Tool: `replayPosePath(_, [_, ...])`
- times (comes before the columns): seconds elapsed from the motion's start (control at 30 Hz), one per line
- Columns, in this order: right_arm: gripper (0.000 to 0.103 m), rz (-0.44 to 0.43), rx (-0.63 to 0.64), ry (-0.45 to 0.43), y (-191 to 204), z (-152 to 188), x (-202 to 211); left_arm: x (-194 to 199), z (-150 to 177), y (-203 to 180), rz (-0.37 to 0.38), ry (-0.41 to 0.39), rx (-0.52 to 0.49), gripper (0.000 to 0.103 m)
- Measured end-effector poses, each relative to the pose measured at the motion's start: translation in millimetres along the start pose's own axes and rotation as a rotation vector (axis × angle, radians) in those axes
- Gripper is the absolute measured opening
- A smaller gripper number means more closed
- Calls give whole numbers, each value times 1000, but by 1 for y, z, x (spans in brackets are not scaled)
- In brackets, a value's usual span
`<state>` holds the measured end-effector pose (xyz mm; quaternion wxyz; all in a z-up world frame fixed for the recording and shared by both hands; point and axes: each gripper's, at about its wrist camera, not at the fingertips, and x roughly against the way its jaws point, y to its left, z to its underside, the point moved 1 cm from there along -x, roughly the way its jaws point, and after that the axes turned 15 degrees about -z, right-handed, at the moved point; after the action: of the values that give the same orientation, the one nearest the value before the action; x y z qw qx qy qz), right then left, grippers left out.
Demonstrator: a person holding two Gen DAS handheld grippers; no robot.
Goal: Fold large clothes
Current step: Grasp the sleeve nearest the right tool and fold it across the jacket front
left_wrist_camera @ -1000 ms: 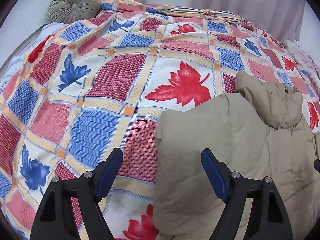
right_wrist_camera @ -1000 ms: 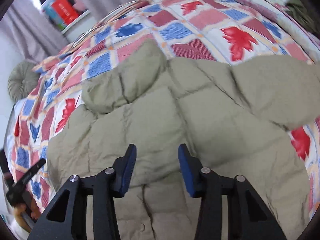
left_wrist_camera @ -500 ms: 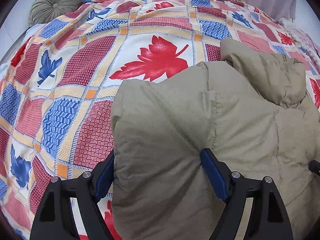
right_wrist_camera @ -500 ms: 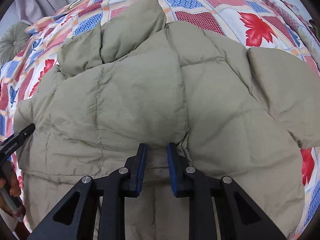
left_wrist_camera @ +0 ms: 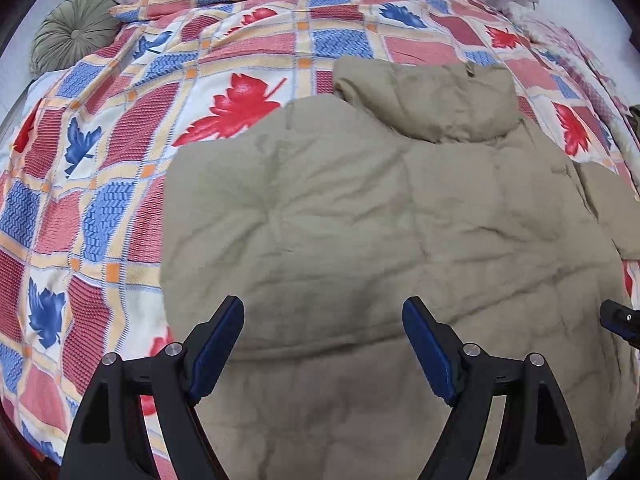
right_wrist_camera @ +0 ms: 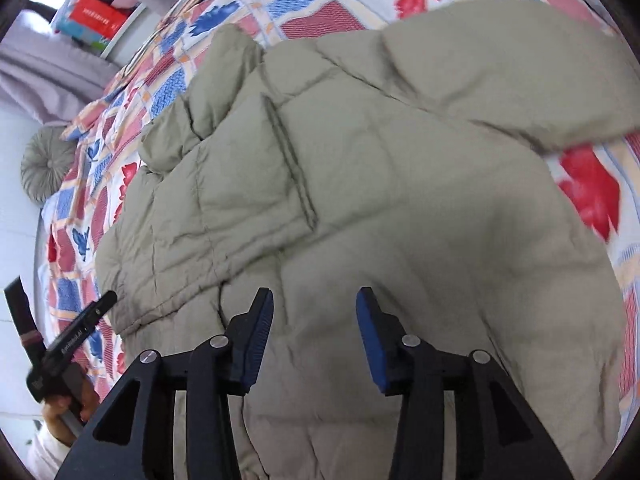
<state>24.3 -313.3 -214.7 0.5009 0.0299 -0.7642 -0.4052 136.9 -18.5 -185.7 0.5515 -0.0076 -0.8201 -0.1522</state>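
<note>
A beige puffer jacket lies spread on the patterned bedspread, hood at the far end. My left gripper hangs open and wide over the jacket's near left part, with nothing pinched. In the right wrist view the jacket fills the frame, with one sleeve lying out to the far right. My right gripper hovers just above the padded body. Its jaws are opening and the fabric lies below them, not gripped. A hand holds the left gripper at the jacket's left edge.
A round green cushion rests at the bed's far left corner, against grey curtains. A shelf with a red box stands beyond the bed. The bedspread shows bare to the right of the jacket.
The left gripper moved right, from over the bedspread to over the jacket. The right gripper closed on a fold of the jacket, then let go and parted its jaws.
</note>
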Motion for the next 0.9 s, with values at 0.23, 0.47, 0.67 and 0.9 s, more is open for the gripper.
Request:
replayPosePath(0.23, [56,-11,-105,-48,-42,10,40,27,9,-76,83,8,-86,83])
replayPosePath(0.47, [63,-8,-173,-122,-86,2,84,51,7,-137,106,-26,-134,103])
replayPosePath(0.67, [66,-8,-230,-178,-128,-8,120,59,2,-184,150,23,-154,103])
replayPosePath(0.9, [82,-76,-347,-268,-188,-31,158,62,0,-223,166,55,-168,103])
